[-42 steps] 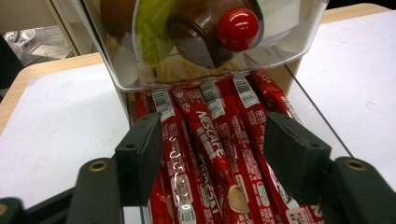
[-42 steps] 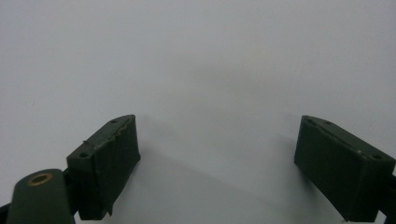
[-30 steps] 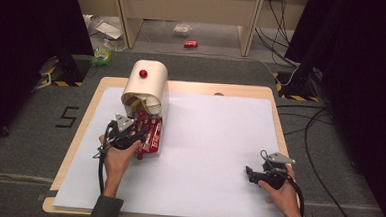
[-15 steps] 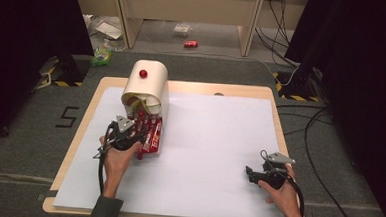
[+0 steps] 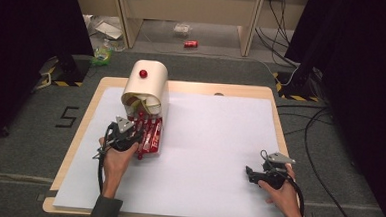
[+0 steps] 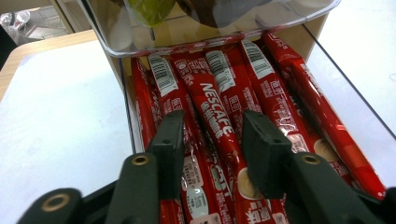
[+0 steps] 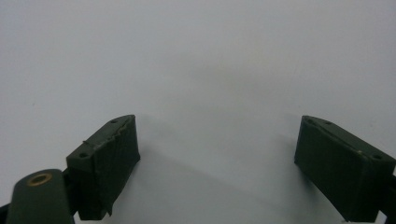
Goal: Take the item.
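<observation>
Left gripper view: my left gripper [image 6: 212,144] sits low over the clear tray [image 6: 348,100] of the dispenser [image 5: 146,88], jaws straddling red Nescafé stick packs [image 6: 219,119].
Left jaws: part open, have just been closing in. One Nescafé stick runs up between the pads; can't confirm the pads press it yet, gap shows each side, so I call it not gripped.
Stick axis: long axis runs away from me, near parallel to my jaws, barcode end toward the dispenser mouth, printed cup end toward my wrist. Closing line crosses the stick's narrow width, which is right for a pinch.
Neighbours: sticks packed side by side, touching; my left pad rests over the next stick, so risk of nipping two, imo.
Where sticks are: high view shows them fanned out of the dispenser's front, on the white mat [image 5: 214,139], left-rear part of the table [image 5: 94,101].
Nearer hand: left hand [image 5: 116,157], right at the sticks.
Right gripper [image 7: 217,158]: jaws wide apart, nothing between, just bare mat below. High view puts it at the near right corner, well apart from the sticks.
Next, my guess: finish the squeeze on the middle stick, then draw it back along its own length.
</observation>
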`<state>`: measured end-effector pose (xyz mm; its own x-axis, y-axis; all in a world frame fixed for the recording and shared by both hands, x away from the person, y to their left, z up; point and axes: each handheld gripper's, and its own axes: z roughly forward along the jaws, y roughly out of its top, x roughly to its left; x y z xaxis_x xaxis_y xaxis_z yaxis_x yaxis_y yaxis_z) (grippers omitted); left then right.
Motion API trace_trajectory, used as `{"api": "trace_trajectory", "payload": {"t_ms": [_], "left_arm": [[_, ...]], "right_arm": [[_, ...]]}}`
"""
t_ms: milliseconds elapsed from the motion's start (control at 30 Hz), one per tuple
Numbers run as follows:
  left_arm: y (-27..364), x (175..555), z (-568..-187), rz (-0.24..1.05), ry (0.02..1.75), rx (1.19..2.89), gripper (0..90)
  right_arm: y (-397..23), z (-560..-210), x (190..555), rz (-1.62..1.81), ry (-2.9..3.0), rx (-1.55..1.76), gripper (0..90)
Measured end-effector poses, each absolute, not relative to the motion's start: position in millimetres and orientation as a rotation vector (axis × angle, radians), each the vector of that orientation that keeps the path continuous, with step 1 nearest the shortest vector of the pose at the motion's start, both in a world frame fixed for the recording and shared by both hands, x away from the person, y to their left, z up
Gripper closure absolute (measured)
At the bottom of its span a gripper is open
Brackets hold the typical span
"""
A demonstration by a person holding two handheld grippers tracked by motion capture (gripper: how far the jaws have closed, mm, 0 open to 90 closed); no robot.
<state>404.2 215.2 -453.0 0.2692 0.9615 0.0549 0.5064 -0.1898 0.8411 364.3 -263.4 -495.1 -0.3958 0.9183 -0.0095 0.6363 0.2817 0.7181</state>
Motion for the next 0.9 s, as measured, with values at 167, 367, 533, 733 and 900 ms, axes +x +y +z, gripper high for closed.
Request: {"api": "trace_trajectory", "payload": {"t_ms": [167,367,533,733,900], "left_arm": [[211.0,404.1,-454.5,0.768,1.312,1.831,71.1],[216.2,405.2,-456.5,0.758,1.317,1.818,79.2],[220.0,403.5,-456.8,0.757,1.306,1.806,82.8],[223.2,401.1,-453.8,0.743,1.293,1.785,83.7],[224.1,398.5,-448.7,0.711,1.28,1.761,83.9]], "right_arm": [[-263.3,-495.1,364.3,0.895,2.132,1.397,14.1],[-263.4,-495.2,364.2,0.896,2.132,1.397,14.1],[-263.3,-495.1,364.2,0.895,2.132,1.397,14.2],[-263.2,-495.1,364.3,0.894,2.132,1.397,14.1],[-263.2,-495.1,364.2,0.894,2.132,1.396,14.1]]}}
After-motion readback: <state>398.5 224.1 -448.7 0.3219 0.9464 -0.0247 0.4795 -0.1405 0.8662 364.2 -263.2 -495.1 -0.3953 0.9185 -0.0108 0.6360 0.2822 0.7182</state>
